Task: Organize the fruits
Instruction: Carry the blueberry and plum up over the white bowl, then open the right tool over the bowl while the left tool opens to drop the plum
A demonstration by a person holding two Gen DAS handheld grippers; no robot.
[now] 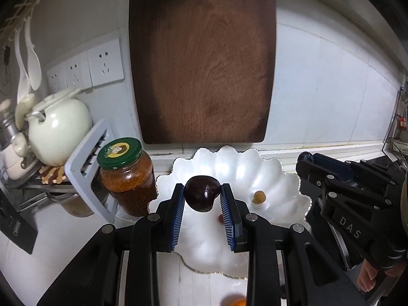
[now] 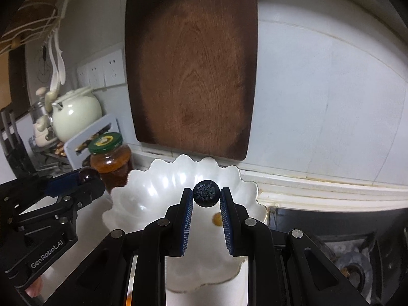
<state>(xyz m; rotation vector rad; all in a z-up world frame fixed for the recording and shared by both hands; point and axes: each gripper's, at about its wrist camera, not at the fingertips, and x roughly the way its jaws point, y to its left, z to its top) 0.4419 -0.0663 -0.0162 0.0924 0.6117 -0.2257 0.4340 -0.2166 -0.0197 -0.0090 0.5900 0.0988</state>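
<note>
In the left wrist view, the left gripper point(image 1: 202, 195) fills the lower middle of the frame, its jaws clamped on a dark purple, glossy, plum-like fruit point(image 1: 202, 193) held between the blue ribbed pads point(image 1: 178, 216). The fruit hangs above the white, scallop-edged, pearly dish point(image 1: 280, 178) that sits on the pale bench point(image 1: 63, 234). Inside the dish, right of centre, lies a small tan round fruit point(image 1: 259, 197), and a small red fruit point(image 1: 219, 218) peeks out just beside the right-hand pad. At the bottom edge an orange fruit point(image 1: 236, 301) shows, blurred.

In the right wrist view, the right gripper point(image 2: 206, 197) sits in the lower middle, its jaws clamped on a small dark blue round berry with a star-shaped crown point(image 2: 206, 193), held over the same dish, near its right side. A small amber fruit point(image 2: 217, 219) lies in the dish just below the berry in the frame.

Behind the dish, a large dark brown wooden cutting board point(image 1: 204, 58) leans upright against the white wall. To the left of the dish stands a glass jar with a green lid and reddish-brown contents point(image 1: 126, 178), close to the dish's rim. Further left are a pale green ceramic kettle point(image 1: 60, 127), a grey slotted rack point(image 1: 86, 163), and white wall sockets point(image 1: 86, 67) in the upper left.
</note>
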